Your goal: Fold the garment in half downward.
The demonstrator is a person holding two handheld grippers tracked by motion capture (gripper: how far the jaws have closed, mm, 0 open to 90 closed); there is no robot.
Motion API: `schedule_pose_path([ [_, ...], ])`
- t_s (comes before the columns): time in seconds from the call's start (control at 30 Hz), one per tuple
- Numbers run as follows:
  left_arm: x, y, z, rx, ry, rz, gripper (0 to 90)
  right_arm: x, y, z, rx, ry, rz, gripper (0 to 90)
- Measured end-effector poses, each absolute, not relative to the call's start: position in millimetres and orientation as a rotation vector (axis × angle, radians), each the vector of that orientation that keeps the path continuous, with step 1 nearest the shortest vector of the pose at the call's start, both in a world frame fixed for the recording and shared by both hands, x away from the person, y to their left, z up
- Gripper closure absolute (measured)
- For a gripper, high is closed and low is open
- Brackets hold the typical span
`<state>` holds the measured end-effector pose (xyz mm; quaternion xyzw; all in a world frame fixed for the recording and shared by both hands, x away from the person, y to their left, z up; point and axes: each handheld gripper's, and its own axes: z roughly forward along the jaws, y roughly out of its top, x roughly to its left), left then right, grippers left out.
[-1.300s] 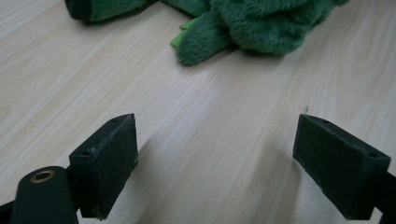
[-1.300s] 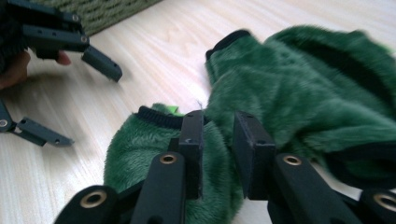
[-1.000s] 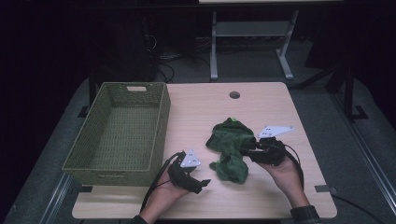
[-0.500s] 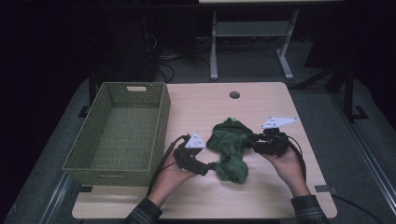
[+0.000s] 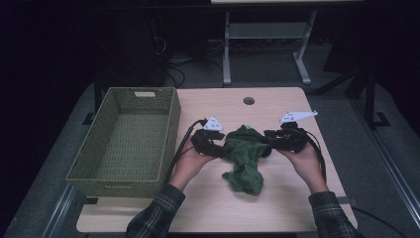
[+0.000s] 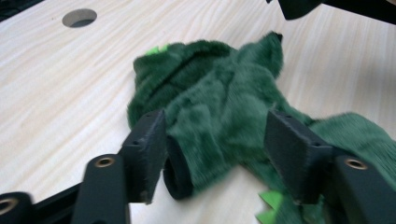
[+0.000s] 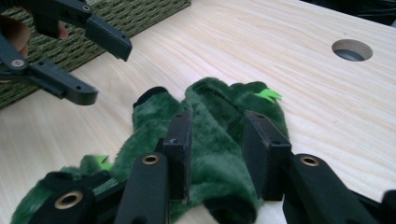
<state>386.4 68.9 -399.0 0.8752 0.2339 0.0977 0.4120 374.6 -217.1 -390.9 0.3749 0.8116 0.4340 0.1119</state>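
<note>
1. The green plush garment [image 5: 243, 156] lies crumpled on the near middle of the table [image 5: 277, 208], between the two hands. It looks light, limp and fuzzy — it should sag wherever it is not held, and the deep pile gives the pads good bite, so slipping seems unlikely.
2. The left gripper [image 6: 217, 149] has just been closing; a cuff-like fold lies between its jaws, touching the left one, but there is a gap at the right one — not yet a pinch.
3. The right gripper [image 7: 217, 156] pinches a thick bunched fold of the plush. Its pads [image 7: 180, 140] sink into the fur.
4. Best holds, I judge: the hemmed openings and bunched folds, one at each side.
5. Bright green felt bits [image 7: 268, 94] poke out of the pile.
6. Farther left stands a woven green basket [image 5: 171, 119], stiff-walled, with pale wood grain around it.
</note>
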Motion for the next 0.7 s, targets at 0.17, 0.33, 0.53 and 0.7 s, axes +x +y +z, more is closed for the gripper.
schedule_pose_path([
  [0.17,405,60,-401,2.217,0.58,0.244,45.5,388,-220,-392,1.123,2.379,1.241,64.0],
  [0.33,423,52,-407,2.245,0.589,0.269,50.0,403,-223,-399,1.159,2.367,1.225,64.5],
  [0.53,448,47,-426,2.262,0.658,0.231,50.9,419,-223,-423,1.239,2.41,1.162,63.5],
  [0.7,459,44,-439,2.308,0.667,0.224,49.5,429,-222,-439,1.258,2.448,1.124,62.3],
])
